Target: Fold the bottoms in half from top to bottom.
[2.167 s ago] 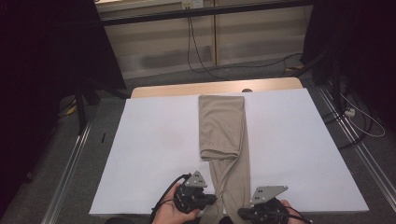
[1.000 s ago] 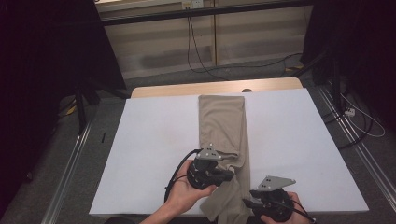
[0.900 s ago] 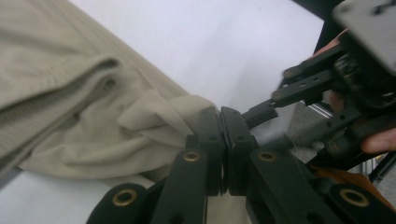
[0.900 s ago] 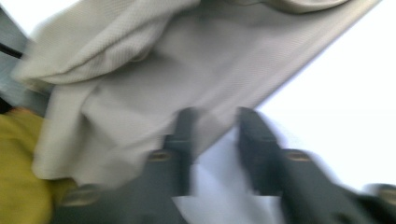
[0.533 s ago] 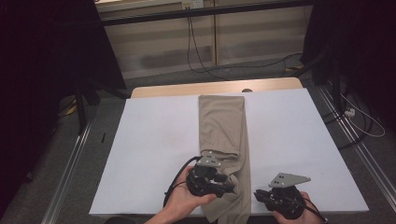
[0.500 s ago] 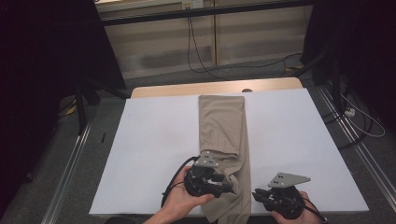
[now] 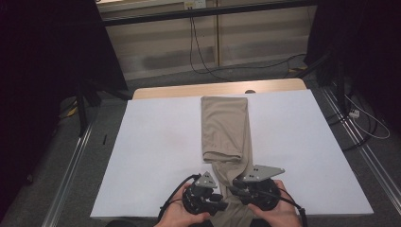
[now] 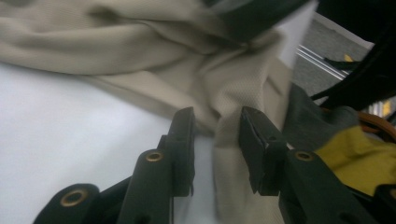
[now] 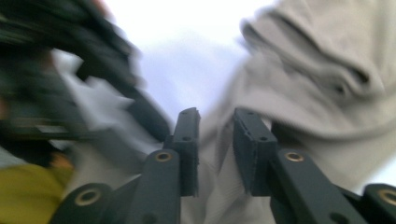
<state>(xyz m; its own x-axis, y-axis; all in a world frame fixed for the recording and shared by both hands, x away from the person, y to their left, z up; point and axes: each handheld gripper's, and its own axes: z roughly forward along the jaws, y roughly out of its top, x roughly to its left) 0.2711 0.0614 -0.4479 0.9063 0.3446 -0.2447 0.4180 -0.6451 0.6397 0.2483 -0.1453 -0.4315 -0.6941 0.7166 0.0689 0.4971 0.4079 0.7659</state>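
Blurring hides right tool (image 9: 212,116) w/ beige cloth (image 7: 224,127) between jaws.

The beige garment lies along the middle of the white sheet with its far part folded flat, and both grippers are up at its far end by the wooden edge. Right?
Not quite. The beige garment does lie along the middle of the white sheet, far part folded flat, but the left gripper and right gripper are at its near end, by the person's edge. The high view shows it.

Both hands sit low and close together — the left tool (image 7: 221,202) and right tool (image 7: 235,185) point inward at each other, jaws of each standing partly apart.
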